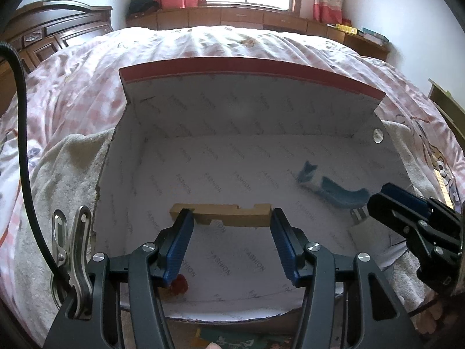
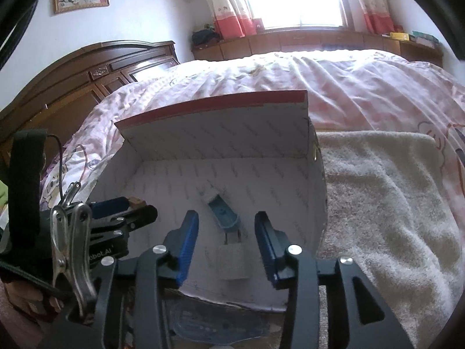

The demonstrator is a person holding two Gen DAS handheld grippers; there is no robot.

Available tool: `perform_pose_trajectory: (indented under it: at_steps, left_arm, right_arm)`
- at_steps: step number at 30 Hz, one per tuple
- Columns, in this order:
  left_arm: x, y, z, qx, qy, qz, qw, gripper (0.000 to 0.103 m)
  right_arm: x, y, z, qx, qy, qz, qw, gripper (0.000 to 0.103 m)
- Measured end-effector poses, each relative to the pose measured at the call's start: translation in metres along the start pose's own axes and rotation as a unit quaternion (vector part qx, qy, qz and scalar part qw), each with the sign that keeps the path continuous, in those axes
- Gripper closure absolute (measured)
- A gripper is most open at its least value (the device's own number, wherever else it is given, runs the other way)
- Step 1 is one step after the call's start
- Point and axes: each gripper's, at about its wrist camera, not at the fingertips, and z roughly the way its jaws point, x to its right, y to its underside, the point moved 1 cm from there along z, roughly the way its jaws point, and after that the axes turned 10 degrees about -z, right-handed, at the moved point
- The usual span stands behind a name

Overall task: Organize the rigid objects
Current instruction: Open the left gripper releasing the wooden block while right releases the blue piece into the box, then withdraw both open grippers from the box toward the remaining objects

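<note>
An open cardboard box point(image 1: 290, 116) with a white printed lining lies on a towel on the bed. Inside lie a notched wooden block point(image 1: 223, 216), a blue curved plastic piece point(image 1: 340, 193), a white plug adapter point(image 1: 367, 229) and a small red object point(image 1: 178, 286). My left gripper point(image 1: 232, 221) is open over the box, its fingertips at the two ends of the wooden block. My right gripper point(image 2: 226, 226) is open above the white adapter point(image 2: 232, 261), with the blue piece point(image 2: 223, 215) just beyond. The box wall shows in the right view point(image 2: 218, 136).
A beige towel point(image 2: 383, 203) lies under and to the right of the box. The pink checked duvet point(image 1: 203, 43) covers the bed. A dark wooden headboard point(image 2: 87, 78) stands to the left. Wooden cabinets point(image 1: 232, 17) run under the window.
</note>
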Motion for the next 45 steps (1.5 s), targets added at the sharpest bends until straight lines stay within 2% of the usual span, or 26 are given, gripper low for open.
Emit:
perform_pose_trajectory:
  at_steps: [4, 9, 24, 45]
  left_arm:
    - [0.002, 0.000, -0.001, 0.004, -0.001, 0.004, 1.0000, 0.047]
    - [0.000, -0.001, -0.003, 0.004, 0.000, 0.000, 1.0000, 0.047]
    - [-0.001, 0.004, -0.024, 0.013, 0.005, -0.003, 0.9999, 0.047]
    - [-0.002, 0.031, -0.056, 0.015, 0.013, -0.006, 0.9998, 0.047]
  right_arm:
    - [0.000, 0.000, -0.001, 0.003, -0.002, 0.001, 1.000, 0.055]
    - [-0.002, 0.000, -0.004, 0.008, 0.000, -0.003, 1.000, 0.053]
    - [-0.011, 0.002, -0.020, 0.013, 0.002, -0.008, 1.000, 0.052]
    - [-0.030, 0.032, -0.051, 0.003, -0.001, -0.002, 1.000, 0.051]
